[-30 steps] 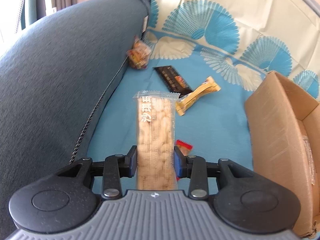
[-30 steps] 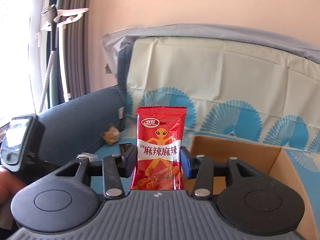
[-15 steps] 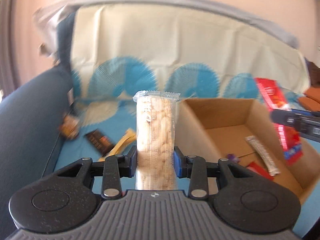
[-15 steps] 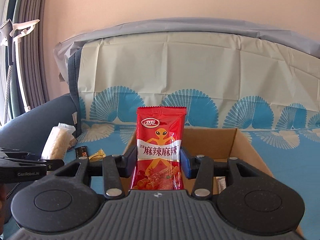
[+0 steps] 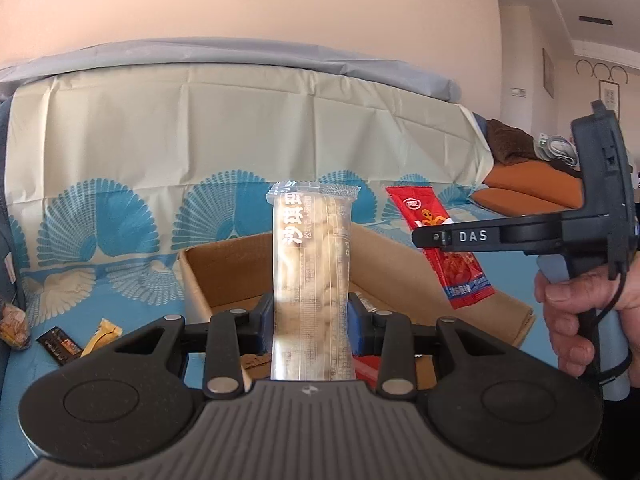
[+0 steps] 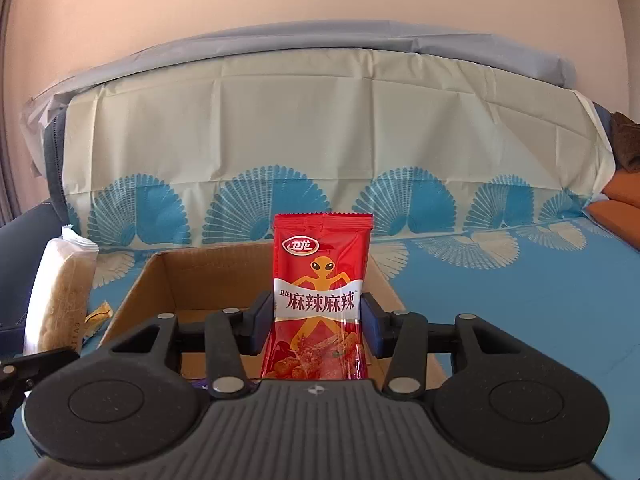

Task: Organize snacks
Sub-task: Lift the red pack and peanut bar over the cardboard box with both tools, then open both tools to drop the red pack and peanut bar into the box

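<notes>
A sofa seat under a blue cover (image 5: 132, 264) printed with pale fan shapes carries everything. An open cardboard box (image 5: 224, 272) sits on it. Left of the box lie loose snacks — a gold-wrapped bar (image 5: 102, 334), a dark chocolate bar (image 5: 58, 346) just beside it, and an orange packet (image 5: 14, 326) by the armrest.
</notes>
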### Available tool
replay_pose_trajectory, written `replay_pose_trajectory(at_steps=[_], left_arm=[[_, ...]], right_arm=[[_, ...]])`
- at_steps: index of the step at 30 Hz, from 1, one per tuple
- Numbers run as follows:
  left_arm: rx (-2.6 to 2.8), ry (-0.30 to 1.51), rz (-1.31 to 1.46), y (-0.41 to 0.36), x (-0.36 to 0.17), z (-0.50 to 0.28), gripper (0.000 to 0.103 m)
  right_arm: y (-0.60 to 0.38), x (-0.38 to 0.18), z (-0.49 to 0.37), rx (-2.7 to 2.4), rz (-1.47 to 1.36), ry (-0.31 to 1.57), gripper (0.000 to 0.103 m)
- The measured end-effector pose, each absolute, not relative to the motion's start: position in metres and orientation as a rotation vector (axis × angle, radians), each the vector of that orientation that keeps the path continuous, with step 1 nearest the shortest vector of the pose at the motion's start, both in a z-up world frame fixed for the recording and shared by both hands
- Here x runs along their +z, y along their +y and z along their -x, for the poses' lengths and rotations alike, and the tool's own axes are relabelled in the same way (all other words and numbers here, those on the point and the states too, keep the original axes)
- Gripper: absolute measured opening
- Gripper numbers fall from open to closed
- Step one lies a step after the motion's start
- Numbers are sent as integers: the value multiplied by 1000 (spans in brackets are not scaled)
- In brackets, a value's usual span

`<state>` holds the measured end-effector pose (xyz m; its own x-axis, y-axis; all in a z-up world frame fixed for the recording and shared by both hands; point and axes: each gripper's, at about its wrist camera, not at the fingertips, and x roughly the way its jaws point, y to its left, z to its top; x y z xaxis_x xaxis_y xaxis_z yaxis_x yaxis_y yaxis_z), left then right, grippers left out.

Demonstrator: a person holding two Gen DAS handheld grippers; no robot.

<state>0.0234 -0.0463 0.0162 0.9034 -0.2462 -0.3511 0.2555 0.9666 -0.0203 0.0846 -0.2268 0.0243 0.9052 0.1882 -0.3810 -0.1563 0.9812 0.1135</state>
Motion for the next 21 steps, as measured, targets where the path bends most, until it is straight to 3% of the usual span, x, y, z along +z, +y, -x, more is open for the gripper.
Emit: replay_pose_trajectory(at_steps=[19,20,21], left_arm=[[-342,396,7,-66,7,-37,40],[-345,404,13,-65,6,-38,44],[-357,421,20,-64,6,-40,60]], right_arm=[[-230,22,-86,119,-57,399,52],[-229,22,-86,104,-54,393,56],[-228,22,-85,87,-50,388,67]])
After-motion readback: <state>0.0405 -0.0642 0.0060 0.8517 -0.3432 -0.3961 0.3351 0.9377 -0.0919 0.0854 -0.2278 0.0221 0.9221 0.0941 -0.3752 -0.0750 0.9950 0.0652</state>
